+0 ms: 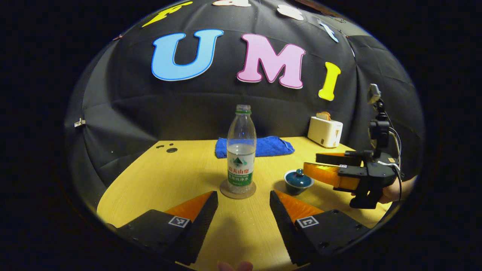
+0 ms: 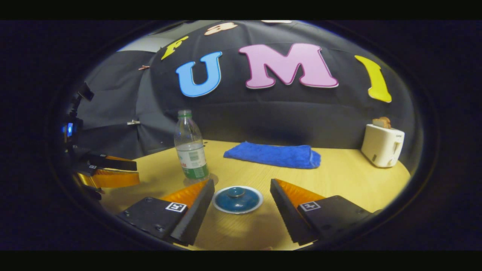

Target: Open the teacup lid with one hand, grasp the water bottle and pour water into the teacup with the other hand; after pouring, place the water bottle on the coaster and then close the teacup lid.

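Your left hand-held gripper (image 1: 243,201) hangs low over the bench (image 1: 150,177) in the left gripper view, its fingers spread wide with nothing between them. Straight ahead of it the water bottle (image 1: 241,150) stands upright on the round coaster (image 1: 238,192), partly filled. To the right of the bottle sits the teacup (image 1: 298,181) with its lid on, and just beside the cup your right hand-held gripper (image 1: 320,165) reaches in sideways, jaws apart. A folded blue towel (image 1: 271,146) and a toaster (image 1: 324,131) lie farther back. In the right gripper view, your right hand-held gripper (image 2: 242,192) is wide open and holds nothing; the teacup lid (image 2: 237,197) lies between its two fingers, untouched. The bottle (image 2: 191,146) stands on its coaster (image 2: 214,177) to the left, and the left hand-held gripper (image 2: 124,171) shows open at the far left.
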`<action>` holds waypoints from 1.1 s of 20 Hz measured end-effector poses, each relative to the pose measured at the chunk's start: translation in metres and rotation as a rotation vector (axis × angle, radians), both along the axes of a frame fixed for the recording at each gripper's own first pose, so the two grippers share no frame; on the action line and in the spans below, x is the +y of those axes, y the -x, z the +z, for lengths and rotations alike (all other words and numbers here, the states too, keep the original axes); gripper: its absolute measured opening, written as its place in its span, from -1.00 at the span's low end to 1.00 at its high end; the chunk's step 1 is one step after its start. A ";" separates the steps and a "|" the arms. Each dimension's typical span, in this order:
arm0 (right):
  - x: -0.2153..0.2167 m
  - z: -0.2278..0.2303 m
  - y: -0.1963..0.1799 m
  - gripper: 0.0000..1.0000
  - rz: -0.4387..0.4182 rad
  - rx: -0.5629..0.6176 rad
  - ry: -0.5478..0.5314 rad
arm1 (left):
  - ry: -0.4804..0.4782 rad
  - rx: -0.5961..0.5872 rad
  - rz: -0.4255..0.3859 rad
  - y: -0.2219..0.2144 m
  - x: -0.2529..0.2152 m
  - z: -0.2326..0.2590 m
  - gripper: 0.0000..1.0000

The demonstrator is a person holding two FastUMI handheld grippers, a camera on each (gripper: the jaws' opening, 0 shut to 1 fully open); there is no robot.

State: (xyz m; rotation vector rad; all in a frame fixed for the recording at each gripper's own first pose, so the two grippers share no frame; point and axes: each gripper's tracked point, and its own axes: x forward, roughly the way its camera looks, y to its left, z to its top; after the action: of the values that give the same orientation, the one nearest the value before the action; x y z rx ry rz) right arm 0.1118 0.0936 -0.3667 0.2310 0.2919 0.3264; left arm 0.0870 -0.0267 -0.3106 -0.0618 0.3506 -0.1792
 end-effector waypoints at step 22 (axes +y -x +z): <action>-0.106 0.277 0.104 0.89 -0.264 -0.115 0.076 | 0.045 -0.123 0.052 0.049 0.027 0.194 0.77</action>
State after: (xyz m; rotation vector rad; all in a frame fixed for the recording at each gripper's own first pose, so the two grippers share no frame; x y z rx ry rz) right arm 0.0075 -0.0128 -0.0899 0.1726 0.1574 0.0668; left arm 0.0380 0.0001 -0.1168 -0.1038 0.2224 -0.1384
